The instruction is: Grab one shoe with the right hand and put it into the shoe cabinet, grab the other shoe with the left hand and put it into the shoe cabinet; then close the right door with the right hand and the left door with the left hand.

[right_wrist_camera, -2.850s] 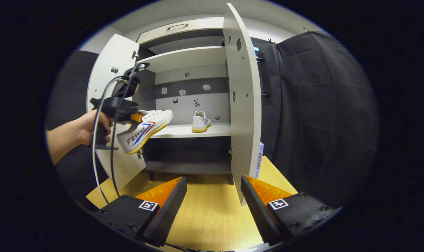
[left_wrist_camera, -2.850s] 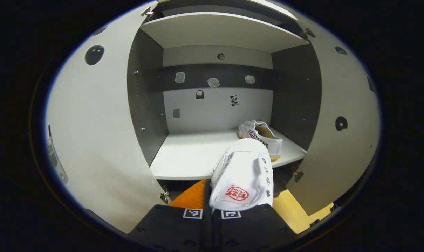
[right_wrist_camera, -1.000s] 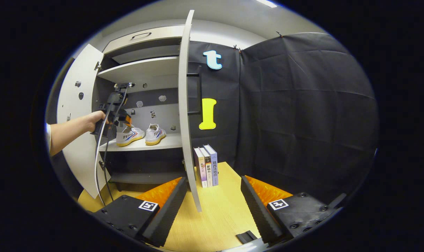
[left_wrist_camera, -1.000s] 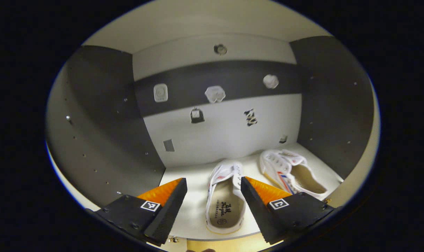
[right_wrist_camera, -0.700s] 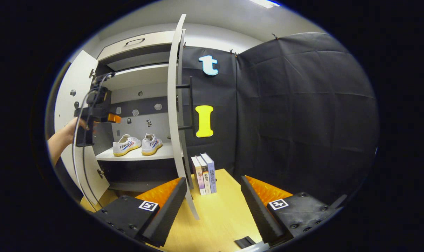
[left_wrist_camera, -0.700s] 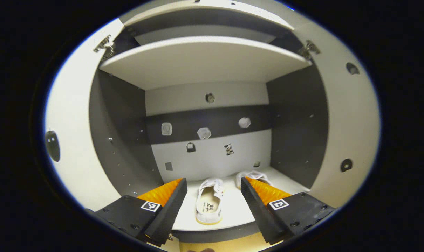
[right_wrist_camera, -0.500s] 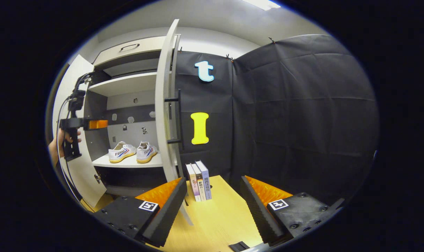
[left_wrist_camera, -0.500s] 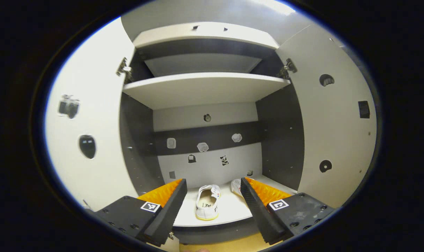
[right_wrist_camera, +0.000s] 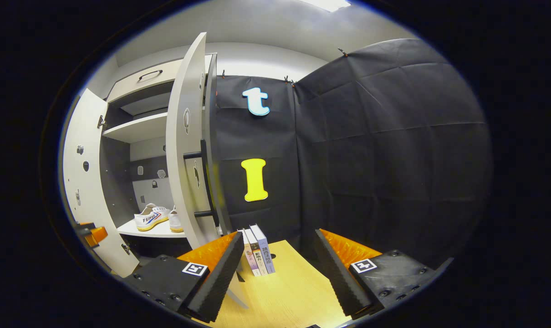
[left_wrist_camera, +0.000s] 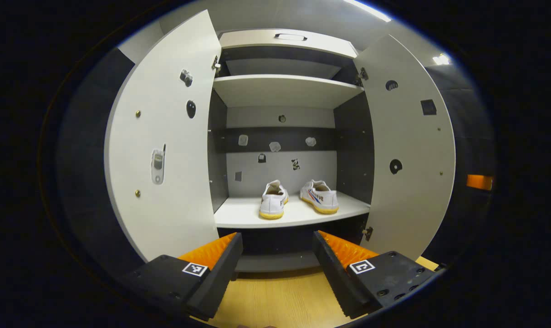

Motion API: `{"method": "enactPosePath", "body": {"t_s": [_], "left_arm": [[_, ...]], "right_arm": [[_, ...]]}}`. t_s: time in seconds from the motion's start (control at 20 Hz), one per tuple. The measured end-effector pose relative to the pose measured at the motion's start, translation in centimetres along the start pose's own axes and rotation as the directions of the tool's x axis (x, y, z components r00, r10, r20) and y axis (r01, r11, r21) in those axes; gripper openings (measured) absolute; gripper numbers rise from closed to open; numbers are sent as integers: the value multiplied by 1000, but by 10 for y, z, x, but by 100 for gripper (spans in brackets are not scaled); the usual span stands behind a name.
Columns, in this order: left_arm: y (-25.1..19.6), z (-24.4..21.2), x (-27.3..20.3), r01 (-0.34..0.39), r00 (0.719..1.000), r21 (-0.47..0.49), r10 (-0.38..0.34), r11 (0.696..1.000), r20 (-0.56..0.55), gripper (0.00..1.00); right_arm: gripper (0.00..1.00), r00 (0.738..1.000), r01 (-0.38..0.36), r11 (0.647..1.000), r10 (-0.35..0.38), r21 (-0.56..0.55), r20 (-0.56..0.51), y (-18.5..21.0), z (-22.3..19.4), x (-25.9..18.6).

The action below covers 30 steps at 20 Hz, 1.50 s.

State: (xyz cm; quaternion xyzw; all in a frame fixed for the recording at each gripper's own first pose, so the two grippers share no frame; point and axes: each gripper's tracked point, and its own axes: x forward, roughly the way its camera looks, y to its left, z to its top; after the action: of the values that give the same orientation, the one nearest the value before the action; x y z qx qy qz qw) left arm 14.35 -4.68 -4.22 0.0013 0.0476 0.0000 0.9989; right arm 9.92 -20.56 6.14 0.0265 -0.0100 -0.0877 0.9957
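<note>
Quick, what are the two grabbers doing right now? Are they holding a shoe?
Left gripper: jaws open, holding nothing.
Right gripper: jaws open, holding nothing.
Both shoes sit on the cabinet shelf.

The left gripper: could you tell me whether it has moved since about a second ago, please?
Yes. The left gripper has pulled back out of the shoe cabinet: both shoes now sit far ahead on the shelf, with both open doors in sight.

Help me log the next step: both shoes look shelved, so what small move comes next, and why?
Probably bring the open right gripper to the right door's outer face and push it shut. Both shoes sit on the shelf, both doors stand open, and the task closes the right door first.
</note>
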Motion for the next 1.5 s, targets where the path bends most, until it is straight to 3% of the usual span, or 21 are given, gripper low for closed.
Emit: {"method": "enactPosePath", "body": {"t_s": [0.25, 0.65, 0.8, 1.0, 1.15, 1.3, 1.5], "left_arm": [[1, -35, -25, -27, 997, -7, 26, 1000, -74, 97], [15, -51, -56, -143, 982, -56, 135, 988, -129, 97], [27, -45, -60, -188, 975, -52, 180, 981, -128, 97], [40, -48, -73, -241, 964, -83, 229, 967, -135, 97], [47, -50, -80, -265, 958, -79, 252, 961, -140, 97], [51, -54, -83, -270, 955, -87, 255, 959, -154, 97], [62, -57, -85, -283, 950, -97, 266, 954, -161, 97]], "right_arm": [[98, 998, -55, 998, 55, -17, -1, 7, 26, 38], [98, 980, -197, 980, 197, 25, 3, 32, 63, 100], [98, 969, -247, 966, 248, 72, -9, 46, 66, 106], [97, 968, -246, 963, 250, 113, -21, 48, 64, 107], [97, 968, -252, 966, 252, 62, 5, 57, 70, 101], [94, 961, -276, 961, 276, 24, 20, 80, 69, 95], [94, 939, -342, 937, 343, 70, -4, 127, 59, 83]]}}
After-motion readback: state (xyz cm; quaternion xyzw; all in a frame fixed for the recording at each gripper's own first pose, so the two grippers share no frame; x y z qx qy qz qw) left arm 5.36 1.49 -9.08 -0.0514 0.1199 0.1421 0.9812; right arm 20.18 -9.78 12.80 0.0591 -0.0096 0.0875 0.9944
